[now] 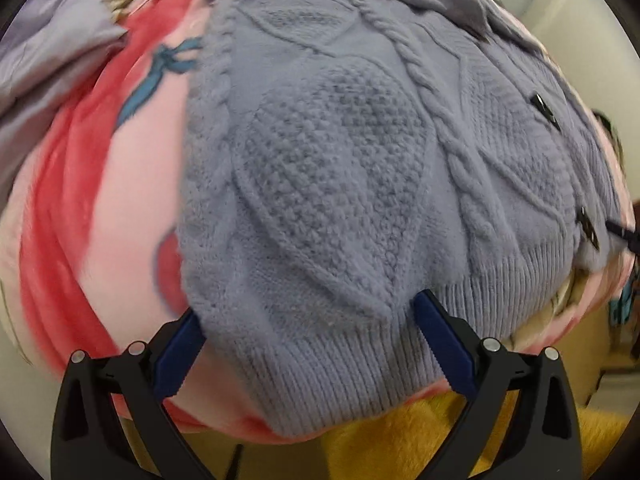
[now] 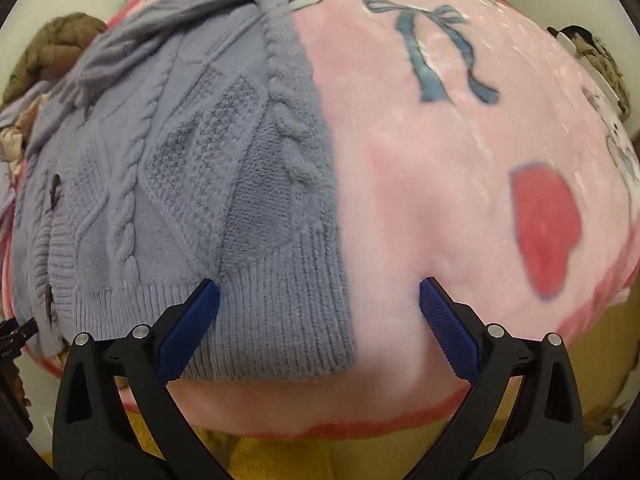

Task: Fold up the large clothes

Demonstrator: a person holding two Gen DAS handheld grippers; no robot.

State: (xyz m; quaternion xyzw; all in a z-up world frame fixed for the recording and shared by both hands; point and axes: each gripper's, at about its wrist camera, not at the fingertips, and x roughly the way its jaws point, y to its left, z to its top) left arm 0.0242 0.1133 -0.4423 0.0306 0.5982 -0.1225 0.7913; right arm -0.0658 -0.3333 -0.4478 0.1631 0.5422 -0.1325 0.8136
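A lavender cable-knit cardigan (image 1: 340,168) with dark buttons lies spread on a pink blanket. My left gripper (image 1: 308,312) stands open over the cardigan's ribbed hem, one blue pad at the left edge of the knit and the other resting on the rib. The same cardigan (image 2: 180,168) fills the left half of the right wrist view. There my right gripper (image 2: 320,292) is open too, straddling the hem's right corner, with its left pad on the rib and its right pad over bare blanket. Neither gripper holds anything.
The pink blanket (image 2: 440,160) has red hearts and blue bows printed on it. A yellow fuzzy cover (image 1: 400,440) shows below its near edge. An olive padded jacket (image 2: 56,44) and pale lilac cloth (image 1: 52,52) lie at the far side.
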